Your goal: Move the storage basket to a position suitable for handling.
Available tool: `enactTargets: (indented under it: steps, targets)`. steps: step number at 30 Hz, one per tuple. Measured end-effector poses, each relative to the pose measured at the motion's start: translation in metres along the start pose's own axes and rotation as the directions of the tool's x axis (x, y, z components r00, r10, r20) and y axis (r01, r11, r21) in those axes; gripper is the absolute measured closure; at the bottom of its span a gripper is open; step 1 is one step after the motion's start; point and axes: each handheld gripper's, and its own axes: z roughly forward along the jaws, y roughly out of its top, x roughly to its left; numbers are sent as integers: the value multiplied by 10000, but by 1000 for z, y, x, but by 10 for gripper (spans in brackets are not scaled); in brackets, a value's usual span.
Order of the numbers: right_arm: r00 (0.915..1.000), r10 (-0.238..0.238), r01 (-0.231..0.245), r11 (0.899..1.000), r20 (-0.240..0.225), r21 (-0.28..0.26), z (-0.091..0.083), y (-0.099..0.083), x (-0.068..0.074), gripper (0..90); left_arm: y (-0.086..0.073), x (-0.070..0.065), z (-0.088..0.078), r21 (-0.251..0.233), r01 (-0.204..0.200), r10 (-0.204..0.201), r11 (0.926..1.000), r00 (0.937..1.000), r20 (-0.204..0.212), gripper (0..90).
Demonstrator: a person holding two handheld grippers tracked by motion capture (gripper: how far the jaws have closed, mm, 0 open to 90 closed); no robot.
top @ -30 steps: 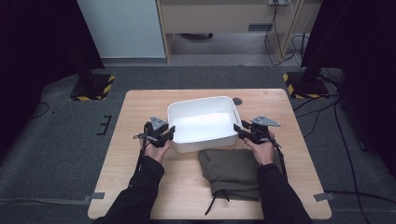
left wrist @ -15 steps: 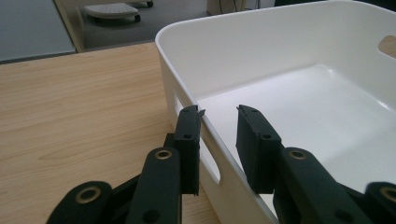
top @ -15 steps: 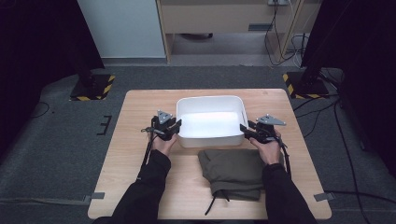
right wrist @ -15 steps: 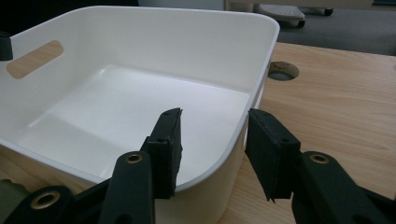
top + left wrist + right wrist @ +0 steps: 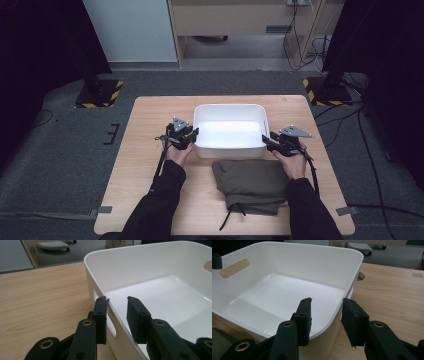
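Tub (image 5: 230, 131) farther forward than before

No readable text, labels, brands or numbers anywhere: none on tub (image 5: 228, 115), cloth (image 5: 252, 182), table (image 5: 150, 150).

High view overhead, far – tong views close, sharing bin (image 5: 229, 112).
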Motion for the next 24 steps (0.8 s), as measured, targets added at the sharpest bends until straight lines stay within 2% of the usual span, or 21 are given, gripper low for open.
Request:
enactTargets:
  steps: [3,6,9,14,16,17,18,20,24]
  targets:
    - [10000,47,-47,10000,-44,22,-3,-1,2,603,-1,1,-5,122,-28,26,9999,9999,102,700]
    - [9999,33,-33,10000,-105,20,-3,-1,4,602,-1,2,-9,204,-122,122,9997,9999,2,702]
    - [9998,-5,5,10000,-222,22,0,-1,9,601,-3,5,-13,194,9,-8,9998,10000,-47,701]
    - [9996,-70,72,10000,-268,50,2,1,9,597,-3,5,-16,299,-81,82,9995,10000,-53,696]
    - [9995,-139,139,9999,-290,19,2,1,8,588,-3,6,-19,285,-54,52,9996,10000,64,688]
    - [9994,-145,145,9999,-307,-5,3,1,8,563,-2,6,-20,241,-30,27,9997,9999,133,686]
    - [9994,-92,91,10000,-325,-40,3,1,8,505,-1,7,-23,106,-94,93,9999,9999,84,660]
    - [9996,-222,220,9997,-148,-101,4,1,9,457,0,7,-27,-60,-117,117,9999,9999,38,585]
    - [9997,-193,191,9997,-149,-175,0,2,8,392,3,9,-44,-503,2,3,9987,9999,109,552]
